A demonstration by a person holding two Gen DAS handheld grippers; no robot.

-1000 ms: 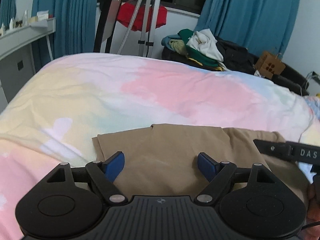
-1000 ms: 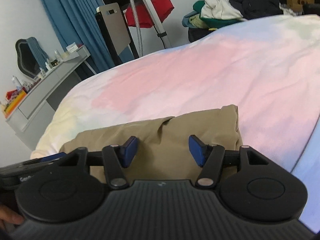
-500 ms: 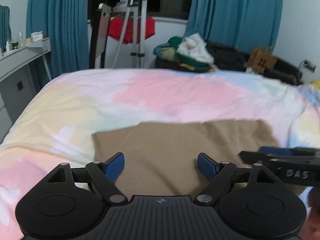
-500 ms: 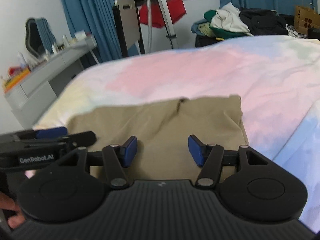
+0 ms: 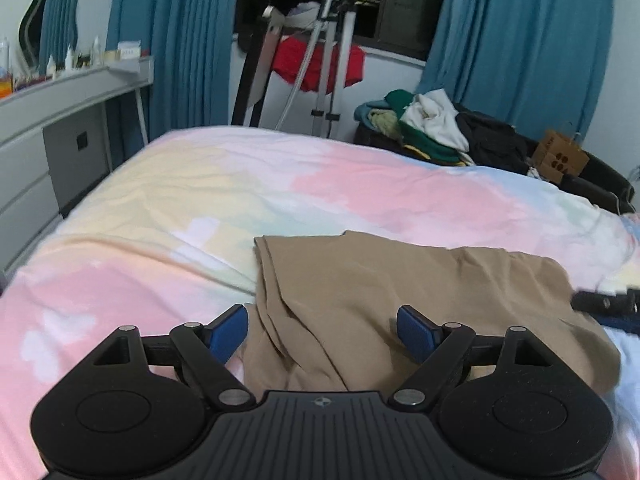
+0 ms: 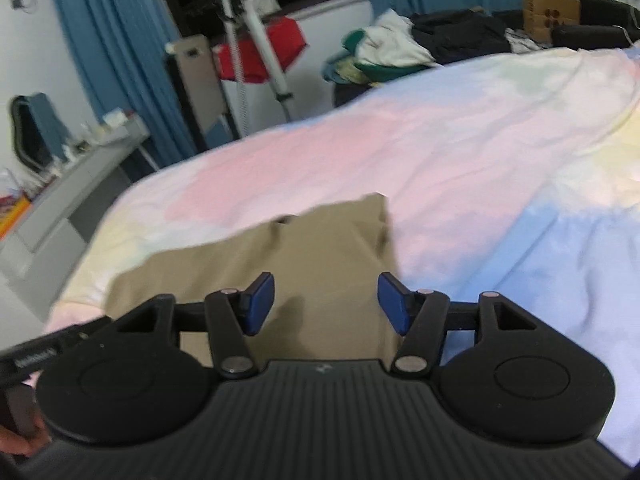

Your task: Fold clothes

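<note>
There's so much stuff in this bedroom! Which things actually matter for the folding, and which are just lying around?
Part of the job:
- tan folded garment on the pastel tie-dye bedspread
- left gripper, open
- right gripper, open

Just lying about:
- heap of green, white and black clothes
- red cloth behind the silver tripod
- brown paper bag
- grey dresser
</note>
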